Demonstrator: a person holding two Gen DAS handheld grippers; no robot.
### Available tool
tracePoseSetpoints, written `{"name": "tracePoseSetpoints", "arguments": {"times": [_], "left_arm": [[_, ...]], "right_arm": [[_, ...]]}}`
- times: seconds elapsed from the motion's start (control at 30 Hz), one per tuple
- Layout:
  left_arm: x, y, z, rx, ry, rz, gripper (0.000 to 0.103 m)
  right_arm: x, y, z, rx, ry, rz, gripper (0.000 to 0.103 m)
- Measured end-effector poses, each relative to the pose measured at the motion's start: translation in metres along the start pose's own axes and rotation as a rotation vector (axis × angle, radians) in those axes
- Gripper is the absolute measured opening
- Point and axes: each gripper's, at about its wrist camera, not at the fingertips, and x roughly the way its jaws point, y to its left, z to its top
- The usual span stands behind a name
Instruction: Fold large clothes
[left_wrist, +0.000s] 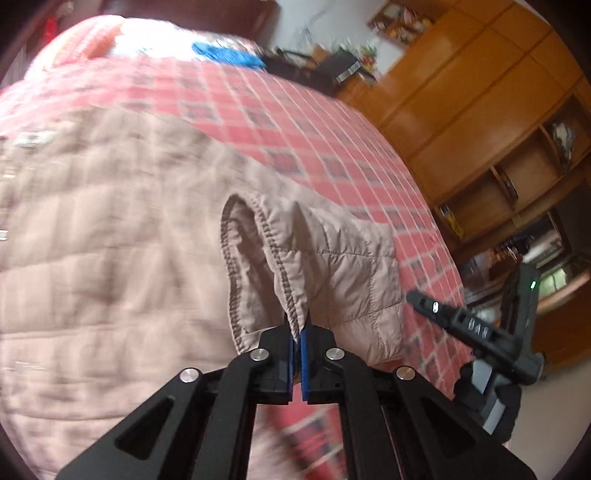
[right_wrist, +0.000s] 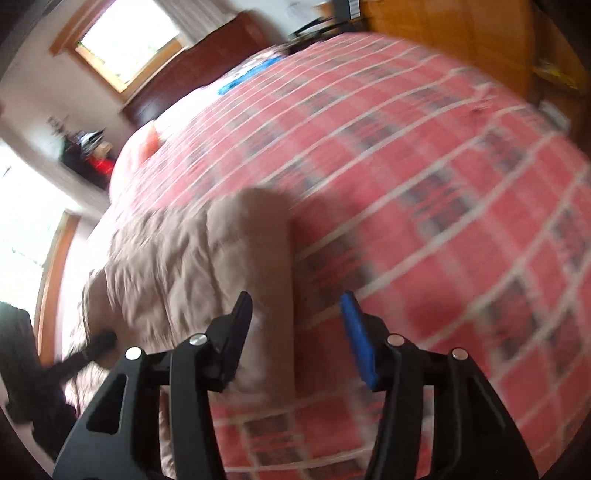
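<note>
A beige quilted jacket (left_wrist: 92, 229) lies spread on a bed with a red checked cover (left_wrist: 295, 122). My left gripper (left_wrist: 298, 332) is shut on the elastic cuff of the jacket's sleeve (left_wrist: 332, 266), which is lifted off the cover. The right gripper (left_wrist: 436, 308) shows in the left wrist view to the right of that sleeve. In the right wrist view, my right gripper (right_wrist: 297, 314) is open above the bed cover (right_wrist: 443, 221), with the edge of the jacket (right_wrist: 192, 258) under its left finger and nothing held. The left gripper (right_wrist: 99, 341) is a dark blur at the jacket's lower left.
A blue item (left_wrist: 229, 55) and a pink pillow (left_wrist: 85, 40) lie at the bed's far end. Wooden cabinets and shelves (left_wrist: 480, 110) stand along the right side. A window (right_wrist: 129, 40) and a dark headboard (right_wrist: 207, 59) are behind the bed.
</note>
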Motion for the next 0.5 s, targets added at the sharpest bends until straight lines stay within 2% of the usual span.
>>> {"name": "tracePoseSetpoints", "arguments": {"times": [0.07, 0.13, 0.23, 0.37, 0.5], "left_arm": [[-0.019, 0.022, 0.001, -0.016, -0.031, 0.022, 0.002], [-0.036, 0.044, 0.005, -0.037, -0.057, 0.049, 0.002], [-0.066, 0.077, 0.004, -0.055, -0.112, 0.108, 0.002], [-0.103, 0.127, 0.002, -0.093, -0.156, 0.178, 0.002], [-0.123, 0.157, 0.000, -0.104, -0.187, 0.267, 0.002]], "right_arm": [[0.014, 0.011, -0.004, -0.006, 0.049, 0.131, 0.052], [0.025, 0.023, -0.005, -0.025, 0.065, 0.206, 0.052], [0.036, 0.046, -0.013, -0.085, 0.092, 0.193, 0.054], [0.043, 0.072, -0.021, -0.120, 0.125, 0.251, 0.056], [0.060, 0.105, -0.024, -0.171, 0.171, 0.218, 0.056]]}}
